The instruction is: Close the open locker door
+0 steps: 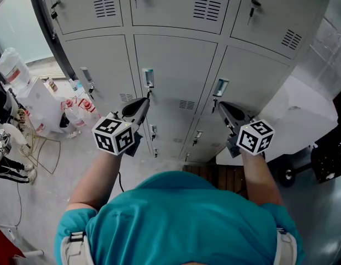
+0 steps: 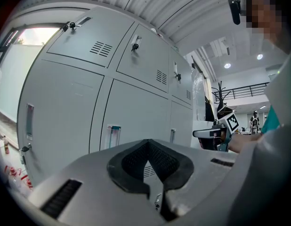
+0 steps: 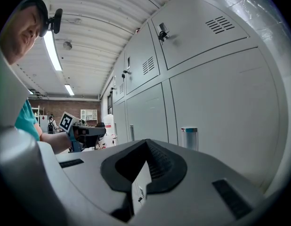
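Note:
A bank of grey lockers (image 1: 173, 65) fills the head view, and every door I can see lies flush with the frame; no door stands open. My left gripper (image 1: 145, 100) is held level in front of the middle column, just below a door handle (image 1: 148, 77). Its jaws are shut and hold nothing (image 2: 148, 141). My right gripper (image 1: 220, 104) is held beside it, under another handle (image 1: 220, 86). Its jaw tips also meet with nothing between them (image 3: 146, 141). Each gripper view shows the other gripper off to the side (image 2: 202, 133) (image 3: 101, 130).
A water dispenser with a bottle (image 1: 16, 70) stands at the left, with small bottles (image 1: 76, 112) and a wire rack (image 1: 41, 148) on the floor. At the right is a white covered object (image 1: 308, 115) and a black wheeled cart (image 1: 325, 159).

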`<state>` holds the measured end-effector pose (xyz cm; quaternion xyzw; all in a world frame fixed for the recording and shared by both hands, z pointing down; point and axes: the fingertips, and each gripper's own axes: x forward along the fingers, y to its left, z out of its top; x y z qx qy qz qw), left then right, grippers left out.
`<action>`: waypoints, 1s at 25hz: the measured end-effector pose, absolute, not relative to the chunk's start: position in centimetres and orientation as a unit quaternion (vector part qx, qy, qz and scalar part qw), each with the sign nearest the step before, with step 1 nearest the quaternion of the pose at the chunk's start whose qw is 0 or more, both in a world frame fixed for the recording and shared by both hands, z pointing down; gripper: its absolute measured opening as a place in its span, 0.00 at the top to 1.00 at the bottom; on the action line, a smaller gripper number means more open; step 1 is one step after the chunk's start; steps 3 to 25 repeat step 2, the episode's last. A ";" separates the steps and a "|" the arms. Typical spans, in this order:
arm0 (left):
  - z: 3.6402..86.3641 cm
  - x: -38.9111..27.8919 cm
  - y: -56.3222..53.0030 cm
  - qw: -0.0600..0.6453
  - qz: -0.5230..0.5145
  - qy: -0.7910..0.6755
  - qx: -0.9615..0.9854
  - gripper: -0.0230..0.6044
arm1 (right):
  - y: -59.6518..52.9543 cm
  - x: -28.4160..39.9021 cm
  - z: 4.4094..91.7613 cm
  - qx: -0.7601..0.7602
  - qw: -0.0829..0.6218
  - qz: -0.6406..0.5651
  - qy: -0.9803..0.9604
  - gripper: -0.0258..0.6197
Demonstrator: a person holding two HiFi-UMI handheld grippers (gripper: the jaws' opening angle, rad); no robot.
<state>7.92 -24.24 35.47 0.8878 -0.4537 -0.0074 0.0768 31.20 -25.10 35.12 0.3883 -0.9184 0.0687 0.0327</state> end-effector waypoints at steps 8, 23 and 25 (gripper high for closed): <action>35.7 8.1 -24.0 0.078 -0.005 -0.453 0.888 0.96 | -25.0 31.2 35.2 0.387 0.034 0.070 -0.919 0.96; 35.7 8.1 -24.0 0.078 -0.005 -0.453 0.888 0.96 | -25.0 31.2 35.2 0.387 0.034 0.070 -0.919 0.96; 35.7 8.1 -24.0 0.078 -0.005 -0.453 0.888 0.96 | -25.0 31.2 35.2 0.387 0.034 0.070 -0.919 0.96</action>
